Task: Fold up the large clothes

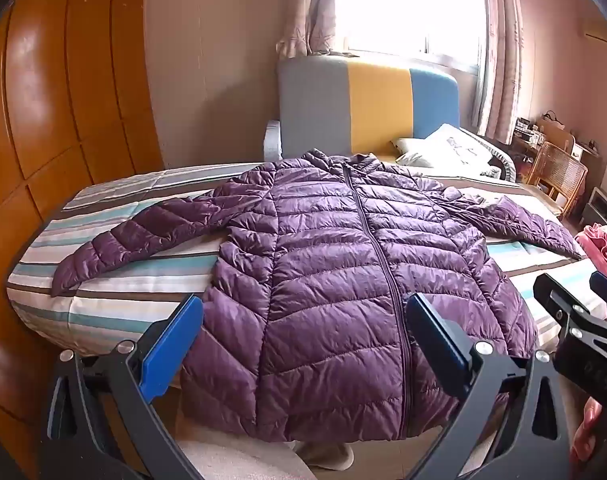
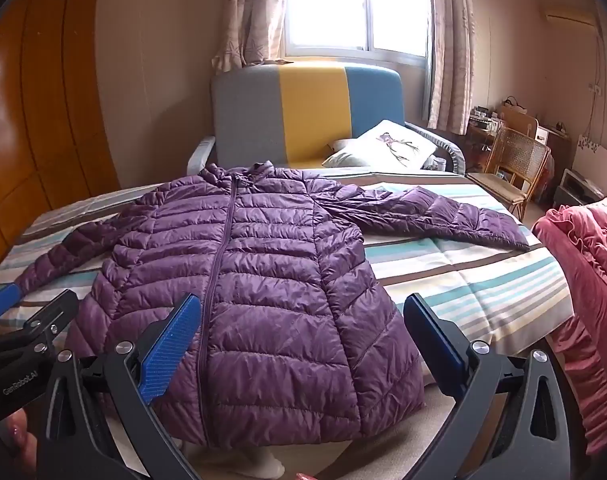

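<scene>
Left wrist view: the left gripper point(image 1: 303, 336) was held spread wide and empty at the bed's point(image 1: 115, 304) near edge, over the jacket point(image 1: 335, 264) hem, the right gripper point(image 2: 303, 336) likewise. Beyond, the jacket lay flat, sleeves outspread. Slippery quilting could be pinched thinly and slide free.

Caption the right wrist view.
Open right gripper hovering before a purple quilted puffer jacket spread flat on a striped bedcover.

Daylight floods in from the window point(image 1: 411, 4) at upper centre, blown out to pure white in both views. The jacket point(image 1: 343, 280) shows a soft sheen at centre. Fisheye bends the edges; corners go black. Slight softness throughout.
</scene>
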